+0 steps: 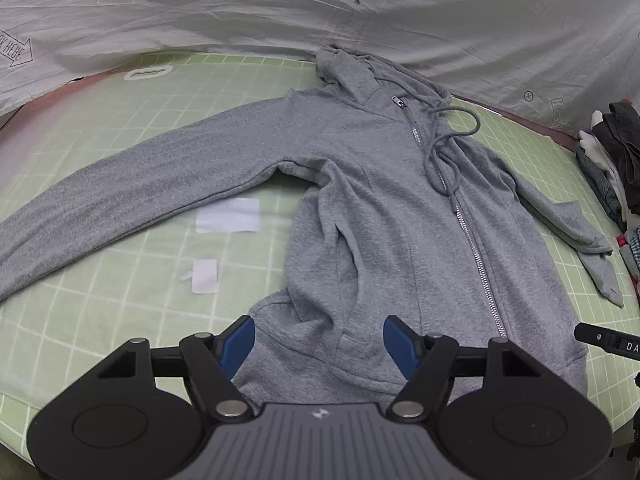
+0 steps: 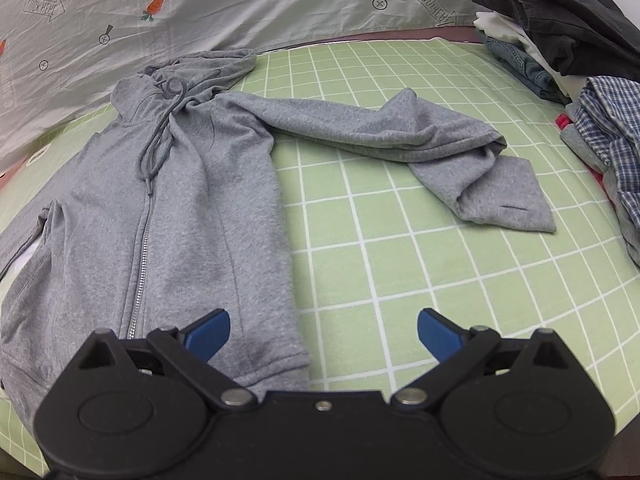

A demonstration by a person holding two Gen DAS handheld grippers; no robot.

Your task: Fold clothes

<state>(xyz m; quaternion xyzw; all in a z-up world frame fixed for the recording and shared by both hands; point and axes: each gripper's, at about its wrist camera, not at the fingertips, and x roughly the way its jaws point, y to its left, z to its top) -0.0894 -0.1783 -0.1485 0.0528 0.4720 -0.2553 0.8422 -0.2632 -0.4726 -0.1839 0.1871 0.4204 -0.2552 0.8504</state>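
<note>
Nearest the cameras, the left gripper (image 1: pixel 318 340) and the right gripper (image 2: pixel 324 332) both hover with jaws spread and empty above the hem of the grey hoodie (image 1: pixel 380 200). It lies zipped and face up on the green checked mat (image 2: pixel 400 280). Both sleeves reach outward, one kinked, so folding looks barely begun; farther right, a pile of clothes (image 2: pixel 560 40) waits.

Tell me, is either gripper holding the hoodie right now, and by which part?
Nothing is held. The left gripper is open over the grey hoodie near its hem; the right gripper is open above the hem corner.
</note>
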